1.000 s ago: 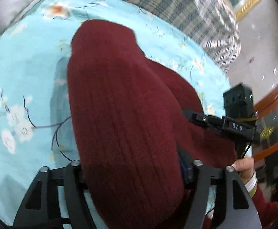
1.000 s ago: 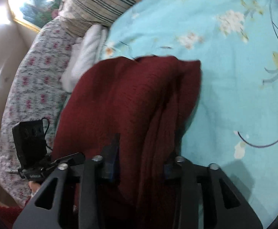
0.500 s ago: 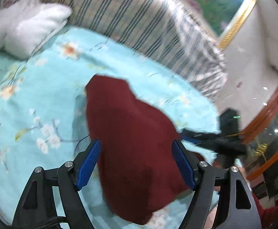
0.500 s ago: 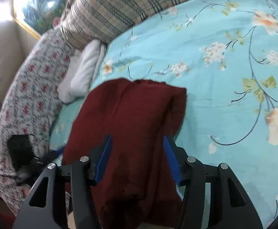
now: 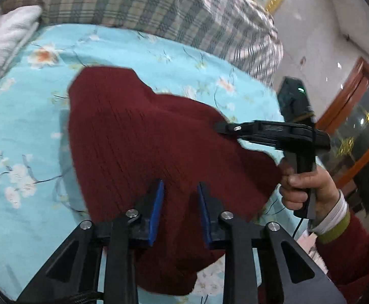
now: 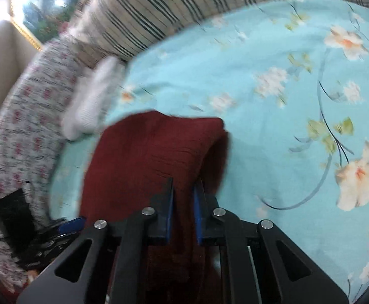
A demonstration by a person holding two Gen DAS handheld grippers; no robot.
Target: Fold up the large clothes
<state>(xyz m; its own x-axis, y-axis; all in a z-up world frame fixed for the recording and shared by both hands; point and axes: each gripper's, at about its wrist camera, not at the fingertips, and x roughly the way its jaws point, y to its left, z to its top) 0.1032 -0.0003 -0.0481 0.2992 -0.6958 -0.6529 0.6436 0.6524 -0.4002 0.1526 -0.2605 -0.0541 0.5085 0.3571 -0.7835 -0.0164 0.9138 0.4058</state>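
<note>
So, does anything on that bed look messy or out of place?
Nothing stands out. The dark red sweater lies folded over on the blue floral sheet, with the left claw and right claw pinching its near edge.

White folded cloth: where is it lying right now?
The white folded cloth lies at the far left of the left wrist view, on the floral turquoise sheet beside the plaid pillow, beyond the dark red knit garment.
</note>
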